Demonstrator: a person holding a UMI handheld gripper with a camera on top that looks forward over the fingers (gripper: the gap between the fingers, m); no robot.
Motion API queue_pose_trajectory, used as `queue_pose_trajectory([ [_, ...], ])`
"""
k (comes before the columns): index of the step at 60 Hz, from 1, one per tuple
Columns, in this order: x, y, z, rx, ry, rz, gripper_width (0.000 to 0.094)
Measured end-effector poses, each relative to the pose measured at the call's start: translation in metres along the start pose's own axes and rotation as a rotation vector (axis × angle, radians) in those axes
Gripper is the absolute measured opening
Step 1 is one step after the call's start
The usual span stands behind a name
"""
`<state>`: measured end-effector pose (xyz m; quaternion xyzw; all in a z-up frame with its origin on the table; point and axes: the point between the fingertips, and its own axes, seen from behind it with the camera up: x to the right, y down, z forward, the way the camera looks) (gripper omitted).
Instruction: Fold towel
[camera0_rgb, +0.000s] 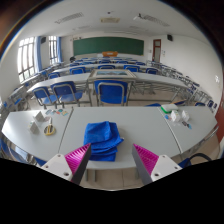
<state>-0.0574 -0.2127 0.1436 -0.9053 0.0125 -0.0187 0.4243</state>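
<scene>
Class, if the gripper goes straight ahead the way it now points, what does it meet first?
Probably the blue towel, bunched on the white table just ahead of the open gripper. Depth is unclear, so it might pass just above it.

- A desk (40, 128) runs across the scene, just beyond the gripper (111, 160).
- A towel (102, 137) lies bunched on the desk, just ahead of the fingers (73, 160) and between them; the fingers stand apart and do not touch it.
- Left of the towel, near the desk's far edge, sit a few small things (42, 122), too small to tell.
- Right of the towel, also near the far edge, lie more small things (178, 116).
- Behind the desk stand rows of chairs (111, 93) and further desks.
- A board (108, 45) hangs on the back wall, behind the rows.
- Windows (27, 56) line the wall to the left.
</scene>
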Motion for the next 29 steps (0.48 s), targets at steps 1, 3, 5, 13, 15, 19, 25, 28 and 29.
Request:
queue_pose_trajectory([
  [1,-0.003,0.0,-0.009,0.003,0.004,-0.004,0.085],
  [3,-0.006,0.0,-0.024,0.009,0.014,-0.011,0.0852],
  [5,-0.01,0.001,-0.037,0.011,0.025,-0.019,0.0856],
  [13,-0.027,0.006,-0.082,0.028,0.048,-0.035,0.0851],
  [15,-0.031,0.008,-0.091,0.03,0.052,-0.037,0.0849],
  [19,-0.036,0.013,-0.105,0.034,0.061,-0.038,0.0848],
  [25,-0.042,0.019,-0.126,0.042,0.074,-0.039,0.085],
  [28,-0.043,0.021,-0.132,0.047,0.079,-0.039,0.085],
  [29,-0.044,0.021,-0.133,0.05,0.081,-0.038,0.0851],
])
